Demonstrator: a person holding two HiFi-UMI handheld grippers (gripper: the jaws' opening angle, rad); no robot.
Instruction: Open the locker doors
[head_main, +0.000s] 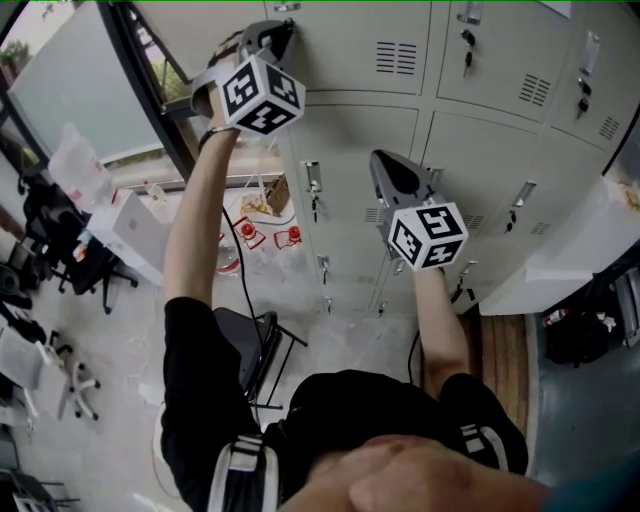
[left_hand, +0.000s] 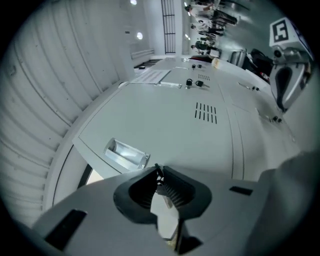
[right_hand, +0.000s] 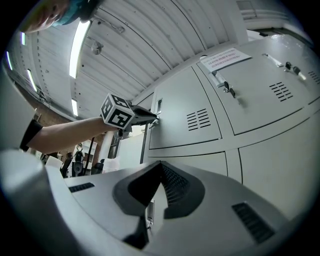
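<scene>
Here, two grippers are raised against one bank of grey lockers (head_main: 480, 140). Every door in sight is shut, so nothing can be told of what is kept inside. The left gripper (left_hand: 158, 176) is set at the left edge of the top corner door (left_hand: 165, 115). Its fingers are clamped on a small metal piece, apparently a key (left_hand: 160, 182), just beside one recessed handle (left_hand: 125, 153). One block of vent slots (left_hand: 206, 112) is cut further along that door. The right gripper (right_hand: 159, 166) is held lower, before the next row of doors down. Its fingers are pressed together and nothing is caught between them. Two hanging keys (right_hand: 227, 89) are counted on the neighbouring upper doors. The left edge of the bank is met by a dark window frame (head_main: 145, 90), so little room is left on that side. A white cabinet (head_main: 570, 260) is stood close against the lockers on the right. One black chair (head_main: 255, 345) is placed just behind the person. The floor (head_main: 130, 340) further left is crowded with more chairs.
</scene>
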